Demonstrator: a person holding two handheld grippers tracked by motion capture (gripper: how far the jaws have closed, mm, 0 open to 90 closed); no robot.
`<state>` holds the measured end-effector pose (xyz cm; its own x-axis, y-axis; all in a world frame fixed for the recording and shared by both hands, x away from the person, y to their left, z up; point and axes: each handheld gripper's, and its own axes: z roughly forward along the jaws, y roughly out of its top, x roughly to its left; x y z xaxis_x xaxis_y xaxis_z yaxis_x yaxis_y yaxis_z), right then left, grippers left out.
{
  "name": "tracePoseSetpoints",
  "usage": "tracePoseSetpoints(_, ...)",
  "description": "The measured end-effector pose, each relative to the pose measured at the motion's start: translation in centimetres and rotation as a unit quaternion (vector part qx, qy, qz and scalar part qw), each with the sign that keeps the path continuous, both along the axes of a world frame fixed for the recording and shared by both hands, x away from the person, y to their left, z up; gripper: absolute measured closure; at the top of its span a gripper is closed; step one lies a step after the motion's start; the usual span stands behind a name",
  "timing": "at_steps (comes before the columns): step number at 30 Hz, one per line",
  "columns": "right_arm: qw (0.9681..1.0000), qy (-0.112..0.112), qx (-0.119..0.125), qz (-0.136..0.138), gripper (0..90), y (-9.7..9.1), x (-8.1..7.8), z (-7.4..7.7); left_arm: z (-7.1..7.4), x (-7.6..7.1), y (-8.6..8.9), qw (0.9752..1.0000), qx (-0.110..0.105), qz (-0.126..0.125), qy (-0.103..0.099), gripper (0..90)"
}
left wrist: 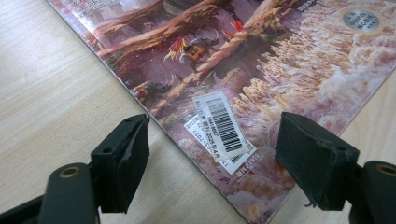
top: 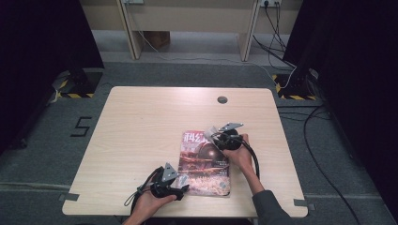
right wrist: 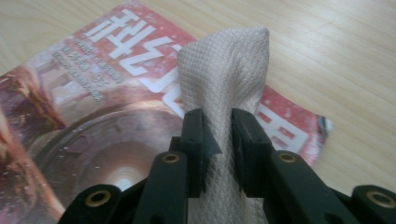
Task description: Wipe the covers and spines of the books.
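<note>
Right gripper (right wrist: pixel 217 140) pinches a waffle-textured white cloth (right wrist: pixel 224 79) over a glossy magazine (right wrist: pixel 93 107).

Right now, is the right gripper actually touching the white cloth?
Touching. The right gripper view shows the right gripper with both jaws pressed against the pinched white cloth, above the magazine.

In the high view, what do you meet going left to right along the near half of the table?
Left claw at the magazine's near left corner → magazine → right claw, holding a white cloth over the magazine's far right corner → bare table.
</note>
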<state>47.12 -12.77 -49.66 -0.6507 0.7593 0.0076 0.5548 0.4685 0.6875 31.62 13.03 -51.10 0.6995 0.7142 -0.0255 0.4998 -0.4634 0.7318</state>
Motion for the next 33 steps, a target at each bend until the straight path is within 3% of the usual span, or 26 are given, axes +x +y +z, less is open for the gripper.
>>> tracePoseSetpoints(3, 0.9998, 0.002, 0.007, 0.018, 75.6, 1.4, -0.4, -0.1, -0.1, 0.1, 0.1, 1.0000, -0.005, 0.004, 0.003, 23.6)
tracePoseSetpoints(8, 0.9993, -0.009, -0.011, 0.036, 75.1, 4.0, -0.2, -0.1, -0.1, 0.0, 0.1, 1.0000, -0.004, 0.004, -0.001, 23.6)
tracePoseSetpoints(10, 0.9991, -0.020, -0.019, 0.031, 75.0, 4.4, -0.1, -0.2, -0.2, 0.1, 0.2, 0.9998, -0.014, 0.009, 0.008, 22.8)
tracePoseSetpoints(12, 0.9995, -0.014, -0.018, 0.022, 75.0, 4.3, 0.1, -0.1, -0.2, 0.2, 0.3, 0.9998, -0.013, 0.010, 0.009, 21.7)
tracePoseSetpoints(14, 0.9990, -0.022, -0.040, 0.002, 74.7, 3.9, 0.7, 0.0, -0.2, 0.2, 0.3, 0.9998, -0.013, 0.012, 0.010, 20.7)
tracePoseSetpoints(18, 0.9993, -0.010, -0.030, -0.019, 74.7, 3.7, 1.9, 0.0, -0.3, 0.2, 0.3, 0.9998, -0.011, 0.013, 0.008, 20.0)
tracePoseSetpoints(22, 0.9991, -0.018, -0.038, -0.006, 74.8, 5.5, 2.0, 0.0, -0.3, 0.3, 0.3, 0.9997, -0.014, 0.017, 0.011, 17.8)
tracePoseSetpoints(26, 0.9990, -0.013, -0.036, 0.025, 74.8, 8.2, 1.8, 0.0, -0.3, 0.3, 0.3, 0.9997, -0.013, 0.016, 0.010, 17.4)
tracePoseSetpoints(29, 0.9975, -0.016, -0.050, 0.047, 74.8, 9.5, 1.4, 0.1, -0.3, 0.3, 0.3, 0.9998, -0.011, 0.015, 0.009, 17.4)
tracePoseSetpoints(31, 0.9969, -0.016, -0.059, 0.048, 74.0, 9.8, 1.5, 0.3, -0.3, 0.3, 0.3, 0.9997, -0.014, 0.016, 0.010, 17.4)
tracePoseSetpoints(33, 0.9978, -0.006, -0.052, 0.041, 73.7, 9.6, 2.0, 0.3, -0.3, 0.2, 0.3, 0.9997, -0.012, 0.017, 0.008, 17.6)
